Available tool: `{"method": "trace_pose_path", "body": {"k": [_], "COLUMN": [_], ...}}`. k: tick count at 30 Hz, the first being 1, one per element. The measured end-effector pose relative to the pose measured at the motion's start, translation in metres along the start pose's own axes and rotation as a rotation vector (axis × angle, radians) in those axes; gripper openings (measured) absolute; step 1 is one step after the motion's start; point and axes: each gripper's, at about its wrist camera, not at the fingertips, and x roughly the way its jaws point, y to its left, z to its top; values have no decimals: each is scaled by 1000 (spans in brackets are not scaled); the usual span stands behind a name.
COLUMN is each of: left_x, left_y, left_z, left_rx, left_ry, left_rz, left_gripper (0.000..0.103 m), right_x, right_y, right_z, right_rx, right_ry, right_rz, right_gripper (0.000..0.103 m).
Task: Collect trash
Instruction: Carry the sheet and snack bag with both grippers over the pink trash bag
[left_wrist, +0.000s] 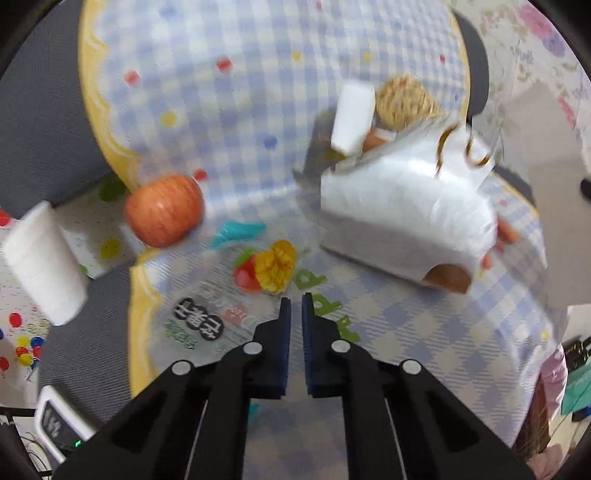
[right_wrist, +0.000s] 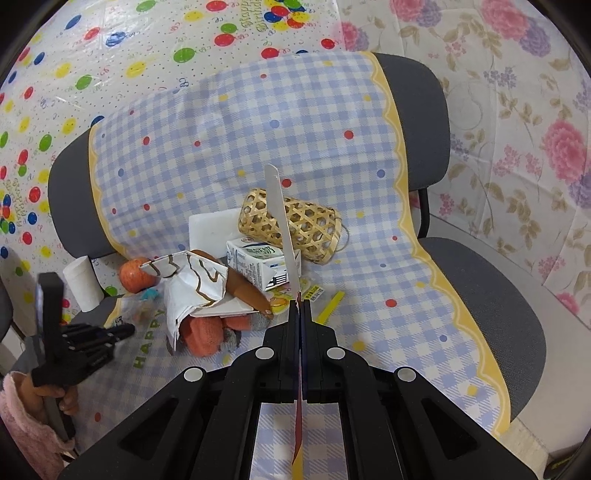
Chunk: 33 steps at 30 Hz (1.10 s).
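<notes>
My left gripper hovers over a clear printed snack wrapper lying on the checked cloth; its jaws stand a narrow gap apart with nothing between them. A white paper bag lies just beyond to the right. My right gripper is shut on a thin flat wrapper seen edge-on, which sticks up from the jaws. In the right wrist view the white bag, a milk carton and a yellow strip lie on the seat. The left gripper shows at the left there.
An apple, a white paper roll, a white foam block and a woven bamboo basket sit on the cloth-covered chair. Orange items lie under the bag. Patterned sheets hang behind.
</notes>
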Motion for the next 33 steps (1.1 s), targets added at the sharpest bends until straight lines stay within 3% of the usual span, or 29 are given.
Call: {"method": "trace_pose_path", "body": {"k": [6, 12, 22, 33], "left_x": [-79, -129, -155, -134], "left_y": [-2, -34, -118, -226], "left_z": [12, 21, 23, 5], "left_rx": [-50, -56, 18, 170], "left_ry": [-199, -332, -403, -340], "left_rz": [-29, -110, -309, -508], "left_gripper": [0, 0, 0, 0], "right_x": [-14, -36, -75, -117], "right_y": [-7, -17, -50, -97], "right_z": [-1, -4, -23, -67], "right_rx": [16, 28, 63, 128], "right_ry": [-30, -67, -98, -87], "right_rz": [-12, -25, -104, -241], "right_gripper": [1, 1, 1, 1]}}
